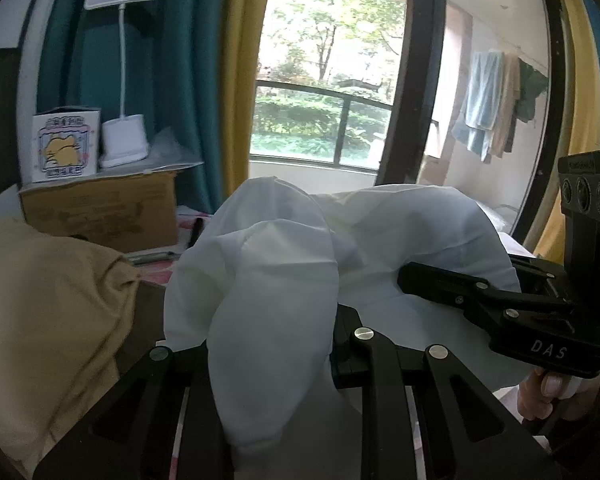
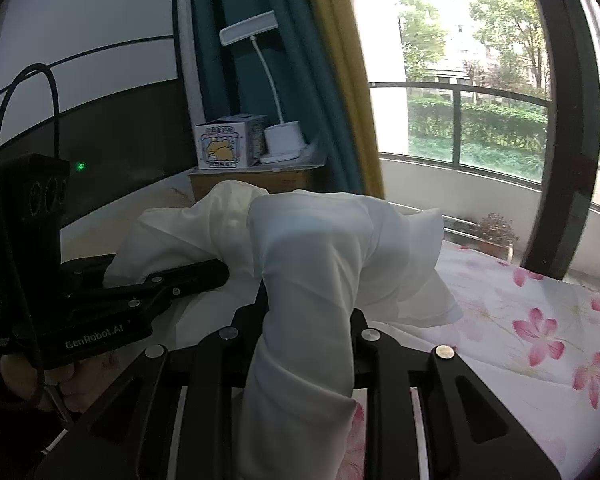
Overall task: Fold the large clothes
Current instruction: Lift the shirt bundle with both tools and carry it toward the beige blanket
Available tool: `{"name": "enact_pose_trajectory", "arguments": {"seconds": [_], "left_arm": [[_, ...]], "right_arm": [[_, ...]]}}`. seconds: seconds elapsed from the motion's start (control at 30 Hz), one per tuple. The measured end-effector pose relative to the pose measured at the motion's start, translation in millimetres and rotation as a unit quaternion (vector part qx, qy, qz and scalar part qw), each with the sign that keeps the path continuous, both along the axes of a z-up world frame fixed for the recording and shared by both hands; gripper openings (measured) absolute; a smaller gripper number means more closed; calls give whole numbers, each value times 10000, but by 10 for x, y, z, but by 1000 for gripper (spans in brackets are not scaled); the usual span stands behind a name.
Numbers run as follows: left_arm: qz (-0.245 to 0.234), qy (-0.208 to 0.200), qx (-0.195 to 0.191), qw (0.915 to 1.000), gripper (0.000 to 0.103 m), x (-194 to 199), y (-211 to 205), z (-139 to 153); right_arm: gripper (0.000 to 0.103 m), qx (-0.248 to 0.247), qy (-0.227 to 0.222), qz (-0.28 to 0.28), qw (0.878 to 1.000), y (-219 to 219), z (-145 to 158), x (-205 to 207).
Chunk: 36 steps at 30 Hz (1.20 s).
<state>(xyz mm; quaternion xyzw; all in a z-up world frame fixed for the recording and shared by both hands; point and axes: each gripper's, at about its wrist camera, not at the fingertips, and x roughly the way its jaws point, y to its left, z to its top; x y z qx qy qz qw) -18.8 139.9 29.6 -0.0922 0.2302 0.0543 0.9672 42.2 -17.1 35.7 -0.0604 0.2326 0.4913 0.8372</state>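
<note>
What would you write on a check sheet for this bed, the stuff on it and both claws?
Surface: bed sheet, white with pink flowers.
Job's things: white garment, bunched up, lifted.
Clutter: tan cloth; cardboard box bearing a cartoon box and white lamp.
Claws: left claw and right claw each shut on the white garment.
Cables: black cable looping over the left claw's handle.
Surroundings: teal and yellow curtains; window, trees outside.

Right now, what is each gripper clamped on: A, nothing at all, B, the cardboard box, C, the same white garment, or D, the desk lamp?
C: white garment bunches between the left gripper fingers, and the same cloth runs through the right gripper, lifted above the floral sheet.
</note>
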Motion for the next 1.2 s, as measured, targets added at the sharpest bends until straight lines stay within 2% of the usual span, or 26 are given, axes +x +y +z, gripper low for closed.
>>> {"name": "enact_pose_trajectory", "arguments": {"seconds": [0.6, 1.0, 1.2], "left_arm": [[363, 422, -217, 9982, 22, 14, 571, -359], [233, 932, -535, 9939, 26, 288, 654, -746], [191, 1198, -741, 9898, 31, 420, 698, -928]], "right_arm": [[24, -191, 494, 234, 9983, 650, -329, 66], [24, -414, 912, 7, 9950, 645, -662, 267], [28, -517, 1382, -143, 9890, 623, -898, 464]]}}
